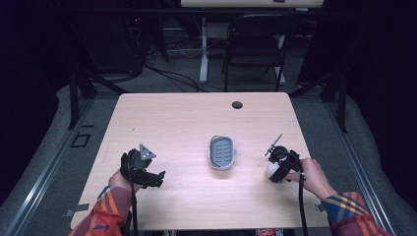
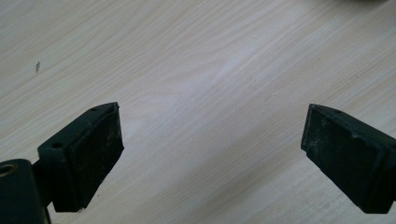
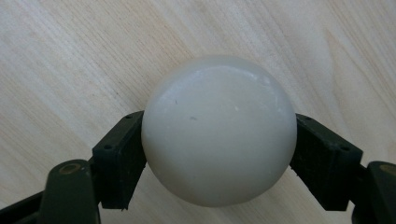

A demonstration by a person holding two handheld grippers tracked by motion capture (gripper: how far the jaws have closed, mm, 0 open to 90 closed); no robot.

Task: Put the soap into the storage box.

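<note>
A smooth white rounded soap bar (image 3: 219,126) sits between the black jaws of my right gripper (image 3: 219,156), and both pads press on its sides just above the wooden tabletop. In the high view the right gripper (image 1: 273,170) is at the table's right with the white soap bar (image 1: 271,170) in it. A grey oval soap dish (image 1: 212,153) with a slotted floor lies empty at the table's middle, to the left of that gripper. My left gripper (image 1: 158,177) rests near the front left, jaws wide apart. In the left gripper view the left gripper (image 2: 212,149) has only bare wood between its pads.
The light wooden table (image 1: 187,118) has a round cable hole (image 1: 237,104) near its far edge. Beyond the table stand a dark folding chair (image 1: 255,44) and a white desk leg (image 1: 203,49) with cables on the floor.
</note>
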